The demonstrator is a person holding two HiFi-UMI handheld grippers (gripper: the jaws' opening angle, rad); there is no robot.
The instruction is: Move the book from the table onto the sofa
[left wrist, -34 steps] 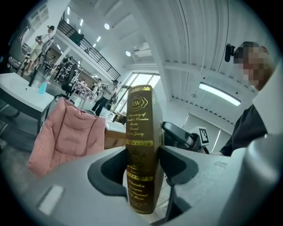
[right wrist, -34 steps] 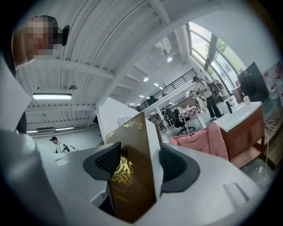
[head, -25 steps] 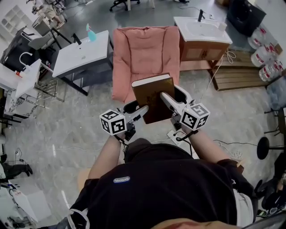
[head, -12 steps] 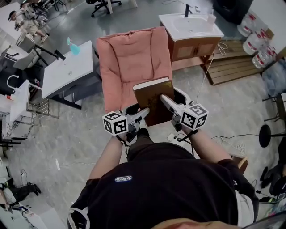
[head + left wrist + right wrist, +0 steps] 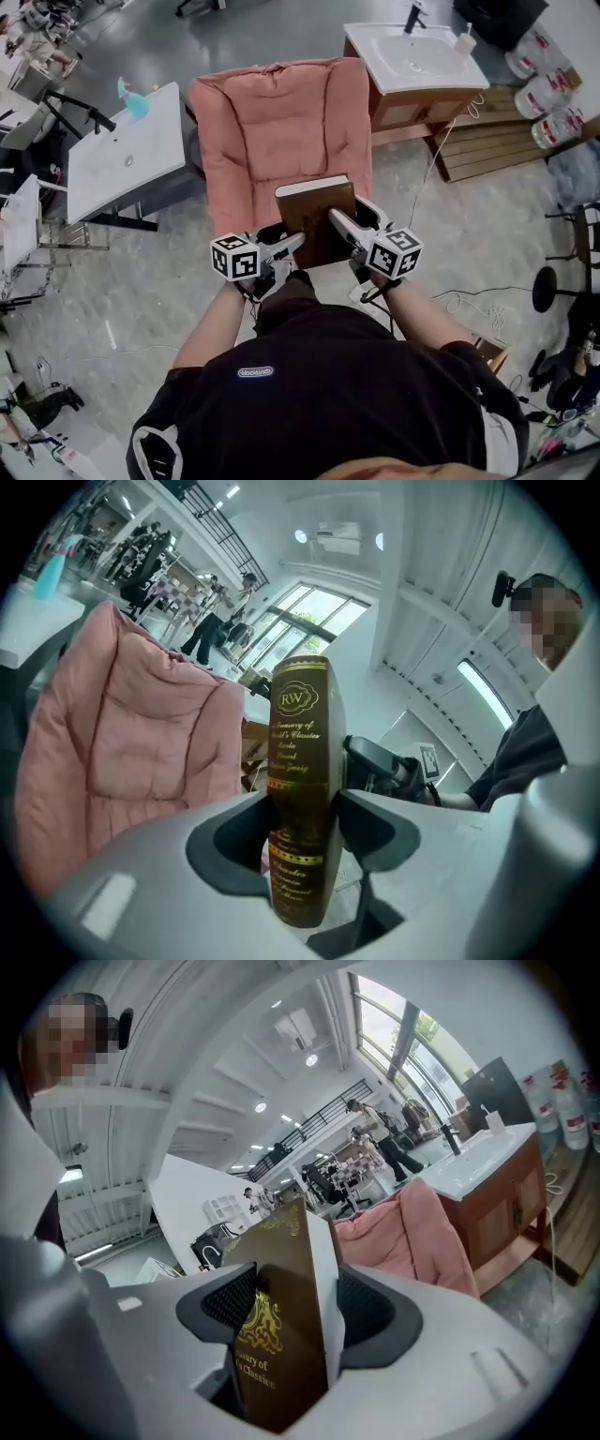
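Note:
A thick brown book with gold lettering hangs in the air, carried flat over the front of the pink sofa. My left gripper is shut on its spine side; in the left gripper view the book stands clamped between both pads. My right gripper is shut on the other edge, and the right gripper view shows the book with its cover and white page block wedged between the jaws. The sofa lies just ahead and below.
A white table with a blue spray bottle stands left of the sofa. A wooden sink cabinet and wooden pallets are to the right. Cables and a power strip lie on the grey floor by my right arm.
Both grippers have carried the book forward and down toward the sofa. The sofa now sits closer and directly under the book's far edge. The grip is unchanged.

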